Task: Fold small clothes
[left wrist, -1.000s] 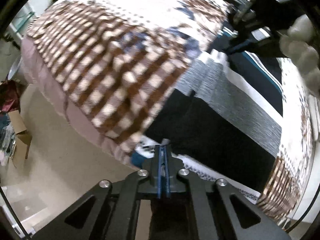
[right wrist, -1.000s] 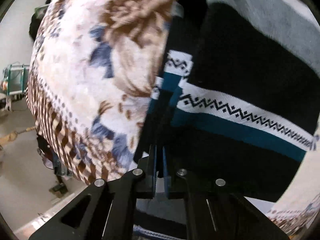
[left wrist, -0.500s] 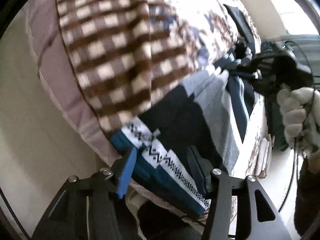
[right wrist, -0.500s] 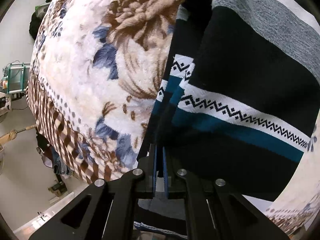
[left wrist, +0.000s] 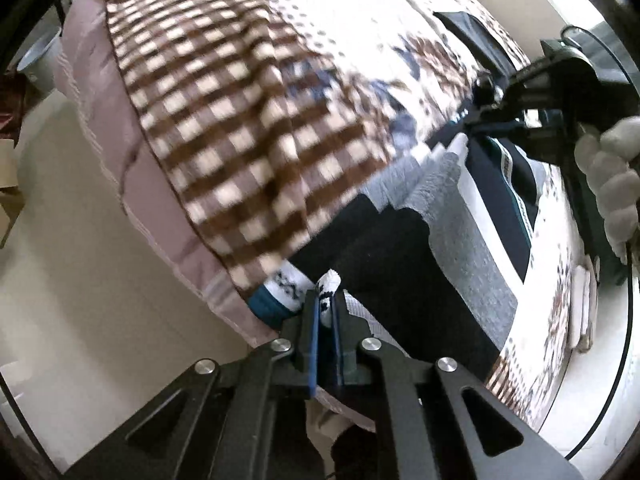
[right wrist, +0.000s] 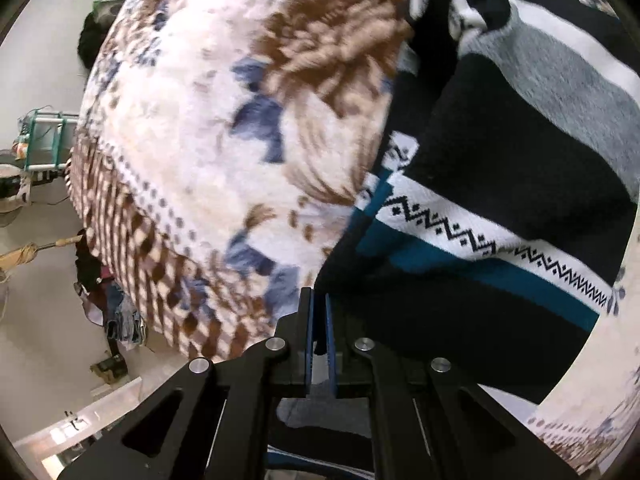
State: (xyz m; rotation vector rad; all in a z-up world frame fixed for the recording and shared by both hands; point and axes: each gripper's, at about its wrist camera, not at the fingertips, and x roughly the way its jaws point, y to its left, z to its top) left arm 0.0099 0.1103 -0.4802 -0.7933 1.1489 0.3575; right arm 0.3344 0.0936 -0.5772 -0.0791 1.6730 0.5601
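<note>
1. The striped sweater [left wrist: 404, 276] lies on the bed's floral blanket [left wrist: 248, 128], near its checked edge.
2. The left hand-held gripper [left wrist: 327, 312] is clenched on the sweater's patterned hem.
3. The right hand-held gripper [right wrist: 318, 320] is clamped on the sweater's dark edge [right wrist: 500, 168], beside the blanket's brown flower.

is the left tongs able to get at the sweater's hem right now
Likely yes: the left tongs are already shut on the sweater hem at the blanket edge, nothing between them.
</note>
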